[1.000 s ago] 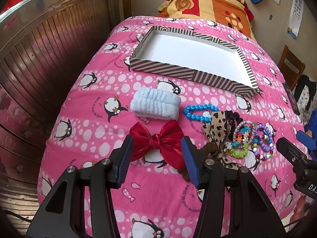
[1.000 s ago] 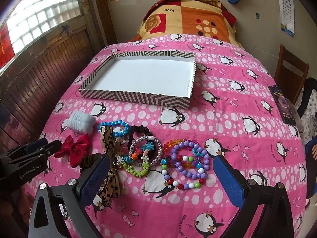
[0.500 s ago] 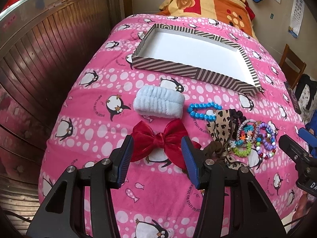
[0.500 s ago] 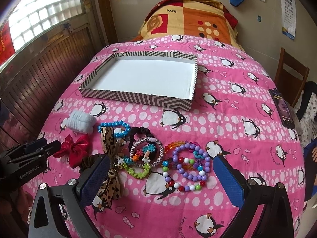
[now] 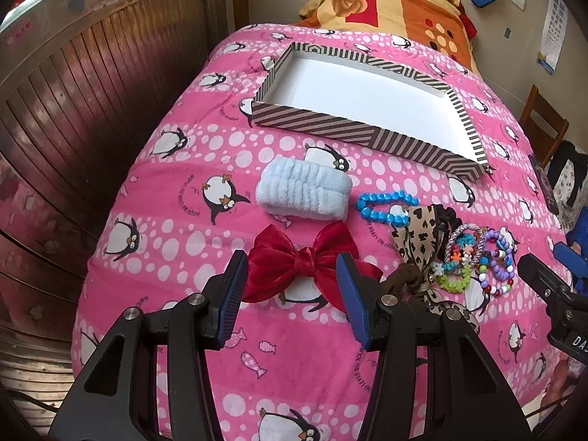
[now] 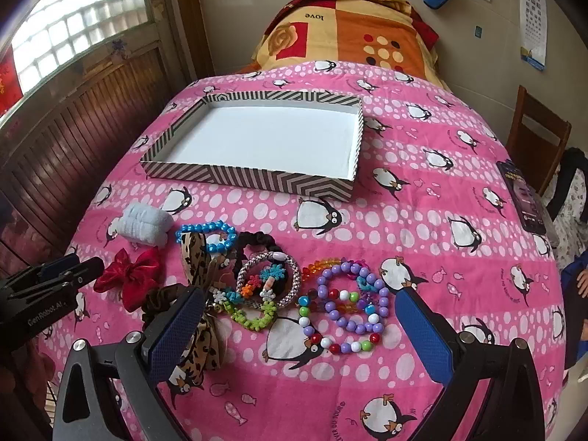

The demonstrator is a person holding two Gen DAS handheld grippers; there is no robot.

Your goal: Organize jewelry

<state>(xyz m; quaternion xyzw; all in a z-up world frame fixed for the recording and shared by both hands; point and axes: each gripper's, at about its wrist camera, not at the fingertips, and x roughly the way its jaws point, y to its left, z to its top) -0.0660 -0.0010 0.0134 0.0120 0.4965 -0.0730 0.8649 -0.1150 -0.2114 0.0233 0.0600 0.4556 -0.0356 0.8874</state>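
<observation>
A striped box tray (image 5: 352, 130) (image 6: 257, 180) with a white floor lies on the pink penguin blanket. In front of it lie a pale blue scrunchie (image 5: 303, 193) (image 6: 147, 224), a blue bead bracelet (image 5: 384, 205) (image 6: 213, 235), a red bow (image 5: 301, 259) (image 6: 128, 279), a leopard-print bow (image 5: 419, 239) (image 6: 200, 257) and a heap of bead bracelets (image 5: 477, 261) (image 6: 345, 301). My left gripper (image 5: 290, 268) is open, its jaws either side of the red bow, just short of it. My right gripper (image 6: 299, 312) is wide open above the bracelet heap.
A wooden panelled wall (image 5: 73, 110) runs along the left of the bed. A patterned pillow (image 6: 349, 33) lies at the head. A phone (image 6: 523, 198) lies at the bed's right edge, a wooden chair (image 6: 536, 136) beyond it.
Both grippers have drawn back and risen slightly, so the items sit a little farther ahead. Nothing was taken hold of; both stay open.
</observation>
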